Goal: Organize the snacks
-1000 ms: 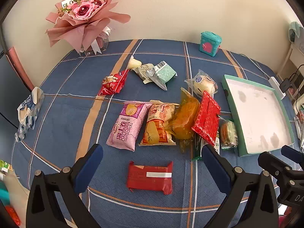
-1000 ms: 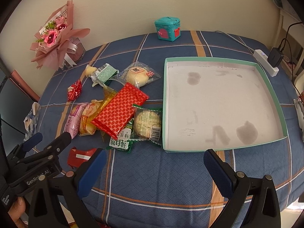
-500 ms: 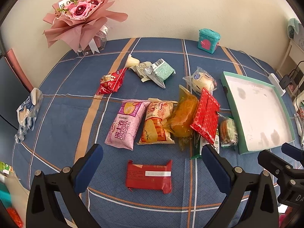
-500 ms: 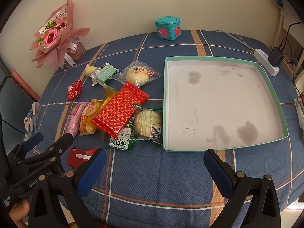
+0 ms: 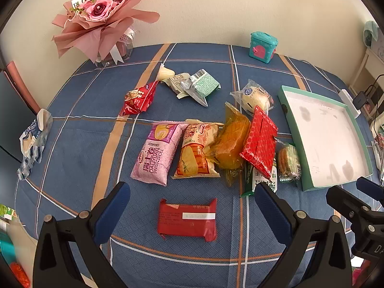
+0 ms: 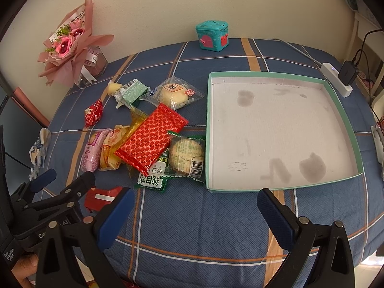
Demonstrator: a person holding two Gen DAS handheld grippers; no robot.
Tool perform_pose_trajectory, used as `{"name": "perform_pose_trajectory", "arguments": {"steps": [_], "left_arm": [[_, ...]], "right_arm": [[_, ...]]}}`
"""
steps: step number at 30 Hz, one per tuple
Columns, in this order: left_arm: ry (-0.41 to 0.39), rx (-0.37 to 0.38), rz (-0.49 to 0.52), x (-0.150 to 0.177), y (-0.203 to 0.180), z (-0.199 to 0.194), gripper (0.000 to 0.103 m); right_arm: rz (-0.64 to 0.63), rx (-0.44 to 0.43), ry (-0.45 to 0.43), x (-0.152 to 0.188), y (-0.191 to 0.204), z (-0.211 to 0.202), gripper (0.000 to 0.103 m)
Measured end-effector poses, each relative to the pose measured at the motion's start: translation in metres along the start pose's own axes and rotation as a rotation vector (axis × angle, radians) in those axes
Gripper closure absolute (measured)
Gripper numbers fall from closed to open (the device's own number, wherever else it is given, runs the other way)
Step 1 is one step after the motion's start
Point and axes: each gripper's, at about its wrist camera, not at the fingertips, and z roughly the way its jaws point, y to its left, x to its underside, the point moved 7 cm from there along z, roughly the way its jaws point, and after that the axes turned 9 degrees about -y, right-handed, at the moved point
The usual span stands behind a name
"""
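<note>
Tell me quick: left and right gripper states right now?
Left gripper: open, holding nothing, fingers spread above the dark red packet.
Right gripper: open, holding nothing, near the front edge of the teal tray.

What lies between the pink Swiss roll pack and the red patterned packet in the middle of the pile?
In the left wrist view, two packs lie between the pink Swiss roll pack and the red patterned packet: an orange-and-cream bread pack, then a clear orange pack.
</note>
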Motion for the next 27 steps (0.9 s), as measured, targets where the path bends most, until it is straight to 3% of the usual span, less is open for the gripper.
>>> {"name": "perform_pose_trajectory", "arguments": {"steps": [13, 22, 25, 27], "left_arm": [[0.041, 0.019, -0.033, 0.006, 0.004, 0.005, 0.000], [0.156, 0.067, -0.121, 0.026, 0.018, 0.023, 0.000], [0.199, 0.090, -0.126, 0.033, 0.018, 0.033, 0.000], [0.222, 0.090, -0.118, 0.038, 0.018, 0.040, 0.000]], "right_arm": [[-0.007, -0.006, 0.004, -0.002, 0.003, 0.000, 0.000], [0.023, -0.157, 0.047, -0.015, 0.036, 0.017, 0.000], [-0.001, -0.165, 0.052, -0.018, 0.048, 0.025, 0.005], [-0.026, -0.158, 0.069, -0.016, 0.054, 0.032, 0.015]]}}
